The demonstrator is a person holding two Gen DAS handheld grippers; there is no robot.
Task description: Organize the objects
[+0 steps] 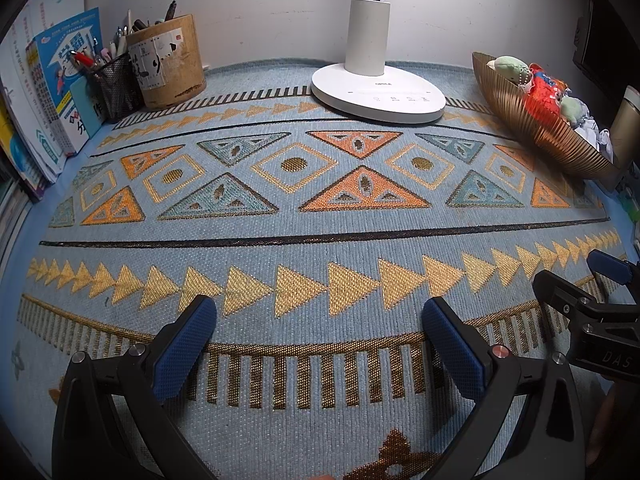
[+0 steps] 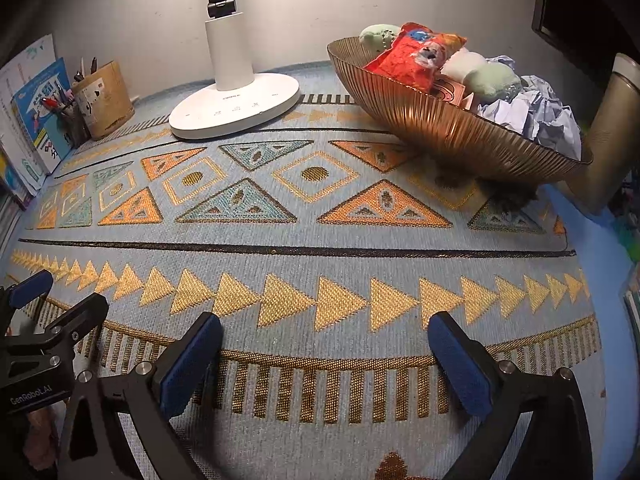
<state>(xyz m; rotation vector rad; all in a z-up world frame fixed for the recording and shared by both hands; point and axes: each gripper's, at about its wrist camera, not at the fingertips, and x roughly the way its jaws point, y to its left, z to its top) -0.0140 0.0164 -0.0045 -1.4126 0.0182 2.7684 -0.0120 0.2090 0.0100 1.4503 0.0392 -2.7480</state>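
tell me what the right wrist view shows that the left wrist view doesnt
Only the right wrist view shows the crumpled paper clearly, piled at the near end of the gold bowl. Only the left wrist view shows the black mesh pen cup plainly, beside the bamboo holder. Both share the white lamp base, the patterned mat, and both grippers, left gripper and right gripper, with jaws open and empty.

You see warm light falling from the white desk lamp (image 2: 234, 100) at twelve o'clock, brightening the grey wall and patterned woven mat (image 1: 320, 240). Fisheye bending curves the edges, corners go black, and the ribbed golden bowl (image 2: 452, 128) looks slightly smeared.
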